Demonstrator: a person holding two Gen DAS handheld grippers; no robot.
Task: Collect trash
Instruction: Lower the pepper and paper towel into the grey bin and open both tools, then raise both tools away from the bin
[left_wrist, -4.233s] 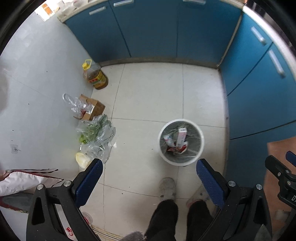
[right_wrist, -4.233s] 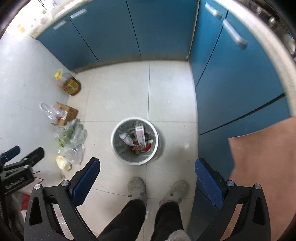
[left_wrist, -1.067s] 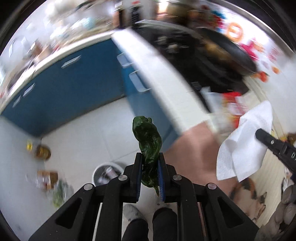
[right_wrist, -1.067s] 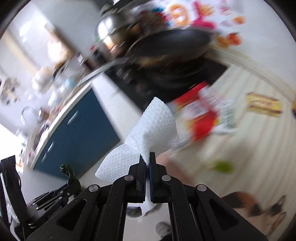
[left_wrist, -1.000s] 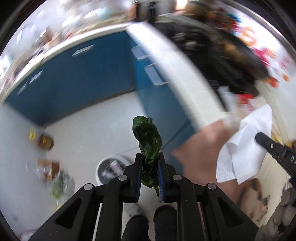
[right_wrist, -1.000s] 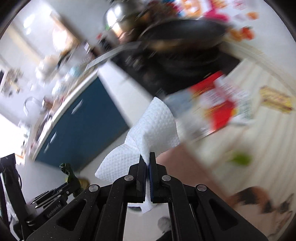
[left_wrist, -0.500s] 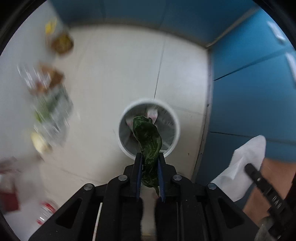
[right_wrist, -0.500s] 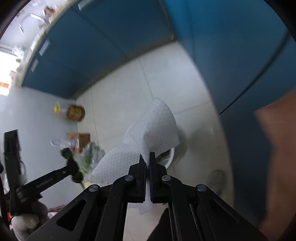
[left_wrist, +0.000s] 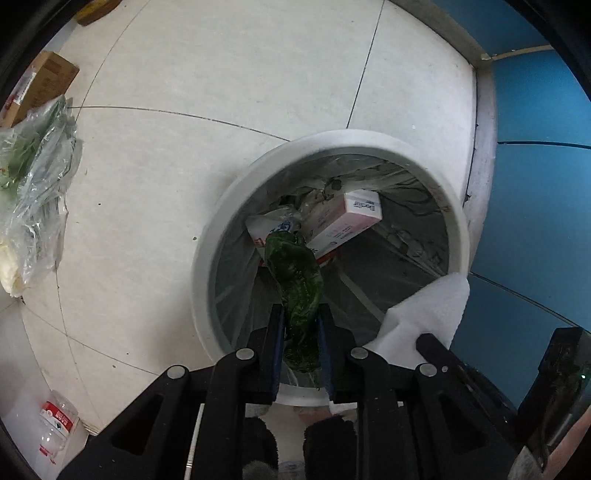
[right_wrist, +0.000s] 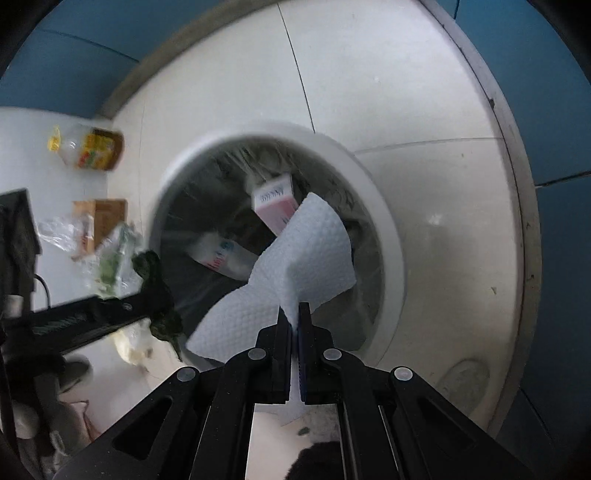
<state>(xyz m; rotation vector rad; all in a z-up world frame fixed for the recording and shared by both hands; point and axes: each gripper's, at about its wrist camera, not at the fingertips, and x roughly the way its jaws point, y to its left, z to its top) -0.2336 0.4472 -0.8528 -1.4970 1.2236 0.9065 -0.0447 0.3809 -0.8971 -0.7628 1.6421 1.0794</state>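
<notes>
A wrinkled dark green pepper (left_wrist: 295, 269) hangs between the pads of my left gripper (left_wrist: 301, 310), right over the white trash bin (left_wrist: 207, 236). The jaws are opening, and the pads still touch the pepper. My right gripper (right_wrist: 294, 314) is shut on a white paper towel (right_wrist: 310, 251), also over the bin's mouth (right_wrist: 384, 236). Inside the lined bin lie a pink-and-white box (left_wrist: 347, 218) and other wrappers. The paper towel (left_wrist: 428, 310) shows at the right of the left wrist view. The pepper (right_wrist: 151, 269) shows at the left of the right wrist view.
Blue cabinets (left_wrist: 535, 221) stand close to the bin's right. On the tiled floor to the left lie a plastic bag of greens (left_wrist: 33, 177), a cardboard box (left_wrist: 40, 81) and an oil bottle (right_wrist: 92, 149). A plastic bottle (left_wrist: 55, 421) lies near the person's legs (left_wrist: 325, 443).
Both grippers have dropped from counter height to just above the bin, now pointing steeply down. The bin fills both views. Pepper and paper towel stay between the jaws.
</notes>
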